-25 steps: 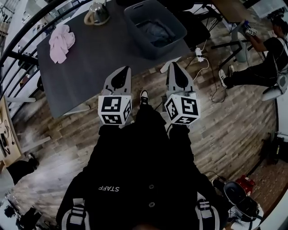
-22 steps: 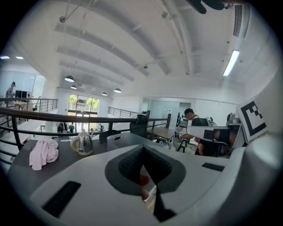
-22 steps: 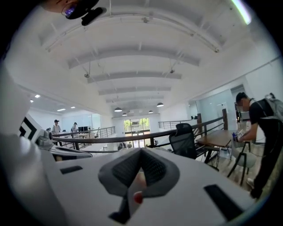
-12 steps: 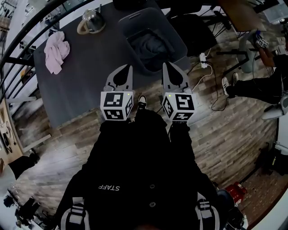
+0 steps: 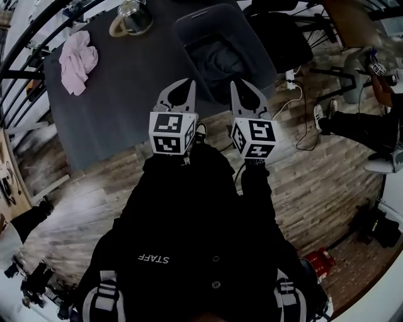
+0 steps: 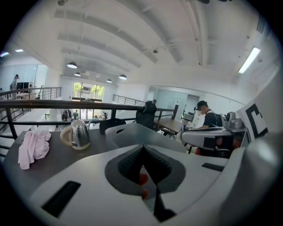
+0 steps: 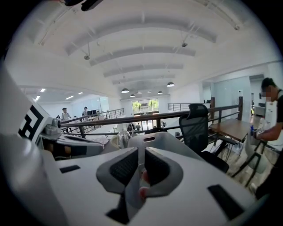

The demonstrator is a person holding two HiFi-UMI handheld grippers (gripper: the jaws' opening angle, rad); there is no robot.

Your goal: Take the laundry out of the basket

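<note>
A grey plastic basket stands on the dark table near its right end, with dark laundry lying inside. It also shows ahead as the basket and the basket in the two gripper views. My left gripper hangs over the table's near edge just short of the basket, shut and empty. Beside it, my right gripper points at the basket's near wall. Its jaws are nearly together and opening, with nothing between them.
A pink cloth lies at the table's far left, and a steel kettle stands behind it. An office chair is right of the basket. A person sits at the right. A white power strip and cable lie on the wood floor.
Both grippers have moved forward from over the floor to the table's near edge, closer to the basket. The basket and pink cloth have not moved on the table.
</note>
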